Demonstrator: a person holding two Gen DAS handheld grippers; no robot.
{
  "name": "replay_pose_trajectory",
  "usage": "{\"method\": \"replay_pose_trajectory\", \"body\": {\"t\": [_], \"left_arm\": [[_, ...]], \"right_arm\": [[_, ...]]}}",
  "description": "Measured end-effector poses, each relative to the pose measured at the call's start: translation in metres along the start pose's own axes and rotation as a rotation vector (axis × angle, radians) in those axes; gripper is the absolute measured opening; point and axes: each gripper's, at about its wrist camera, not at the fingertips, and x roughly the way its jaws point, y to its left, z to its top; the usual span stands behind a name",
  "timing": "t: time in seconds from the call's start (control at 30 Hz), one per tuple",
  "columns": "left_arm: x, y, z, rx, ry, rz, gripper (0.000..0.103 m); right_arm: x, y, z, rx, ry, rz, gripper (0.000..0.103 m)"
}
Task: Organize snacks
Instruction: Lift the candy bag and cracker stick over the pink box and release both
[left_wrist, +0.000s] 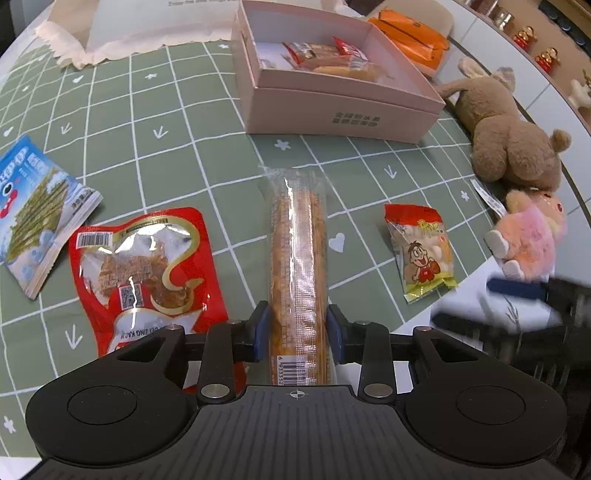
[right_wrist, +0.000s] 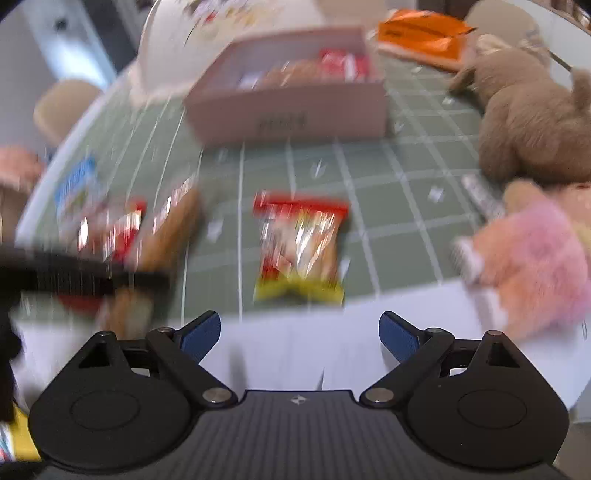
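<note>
My left gripper (left_wrist: 298, 334) is shut on a long clear-wrapped bread stick (left_wrist: 298, 243) that points toward the pink box (left_wrist: 343, 107). The box holds several wrapped snacks (left_wrist: 325, 59). A red meat-snack pouch (left_wrist: 147, 273) and a blue seaweed pack (left_wrist: 33, 210) lie to the left, a small red-and-yellow rice-cracker bag (left_wrist: 419, 251) to the right. My right gripper (right_wrist: 299, 334) is open and empty, just short of that cracker bag (right_wrist: 301, 245), near the table's front edge. The right wrist view is motion-blurred; the pink box (right_wrist: 288, 110) shows behind.
A brown plush (left_wrist: 517, 144) and a pink plush (left_wrist: 528, 236) lie at the table's right edge. An orange packet (left_wrist: 410, 37) sits behind the box, a white cloth bag (left_wrist: 122, 29) at the back left. The green checked tablecloth (left_wrist: 184, 158) covers the table.
</note>
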Motion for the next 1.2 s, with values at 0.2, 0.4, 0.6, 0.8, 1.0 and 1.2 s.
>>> {"method": "replay_pose_trajectory", "body": {"t": [0.2, 0.4, 0.6, 0.8, 1.0, 1.2], "left_arm": [[0.0, 0.001, -0.002, -0.017, -0.012, -0.001, 0.037], [-0.001, 0.002, -0.003, -0.006, -0.022, 0.004, 0.037], [0.0, -0.005, -0.007, 0.015, -0.042, 0.034, 0.037], [0.002, -0.013, -0.011, 0.052, -0.105, 0.063, 0.038], [0.007, -0.009, 0.008, 0.014, -0.066, 0.038, 0.038], [0.012, -0.006, 0.024, -0.067, -0.015, 0.011, 0.035]], "right_arm": [[0.036, 0.016, 0.029, -0.016, 0.011, -0.046, 0.084], [0.027, 0.038, 0.018, -0.133, 0.032, -0.059, 0.048], [-0.009, 0.022, 0.015, -0.108, -0.016, -0.06, 0.048], [-0.026, 0.003, 0.015, -0.068, -0.039, -0.089, 0.048], [-0.019, -0.006, 0.014, -0.034, -0.014, -0.096, 0.048], [-0.024, 0.003, 0.018, -0.058, -0.039, -0.098, 0.048]]}}
